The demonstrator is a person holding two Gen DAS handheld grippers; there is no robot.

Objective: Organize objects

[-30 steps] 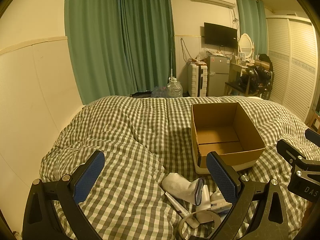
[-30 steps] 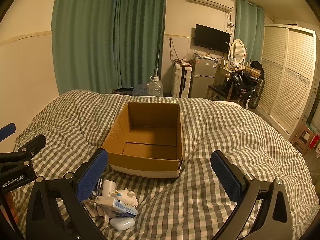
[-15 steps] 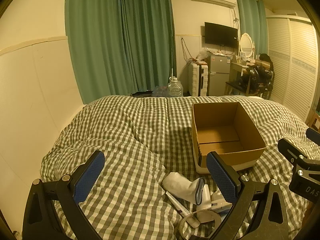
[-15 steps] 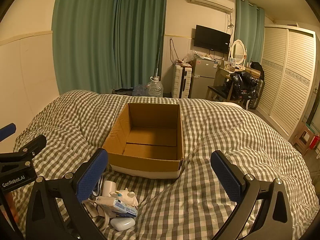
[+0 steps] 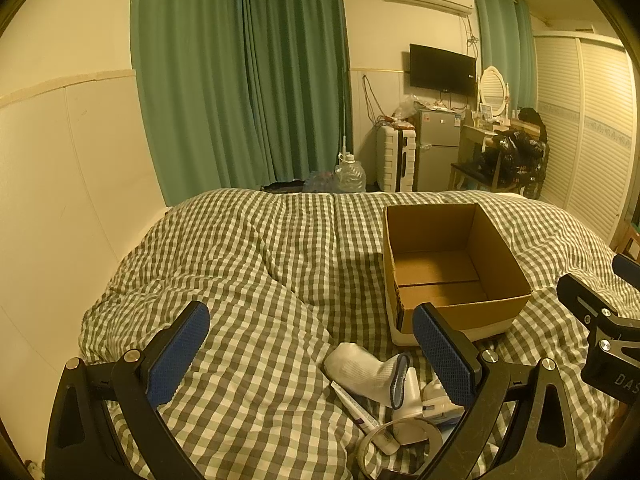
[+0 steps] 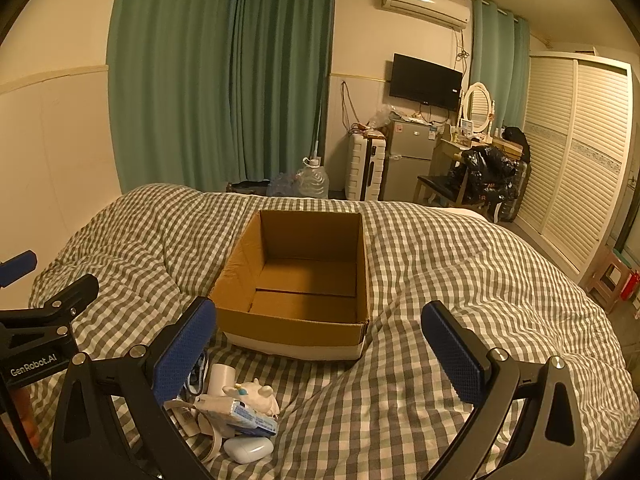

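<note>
On the checked duvet (image 6: 460, 264) the cardboard box (image 6: 304, 320) sits empty, so nothing is sorted yet; the sock (image 5: 362, 372), tube (image 5: 356, 408), earbud case (image 6: 248, 449) (and other bits) lie heaped just before it. Both the left gripper (image 5: 308, 354) and right gripper (image 6: 320, 350) hover wide, holding nothing, unchanged from a second ago.

Noted: matt brown corrugated cardboard box (image 6: 296, 280) on soft woven checked cloth duvet (image 6: 460, 280); ribbed white knit sock (image 5: 362, 372); smooth glossy white plastic case (image 6: 248, 449); matt black gripper frames with textured blue pads (image 6: 184, 356).
</note>
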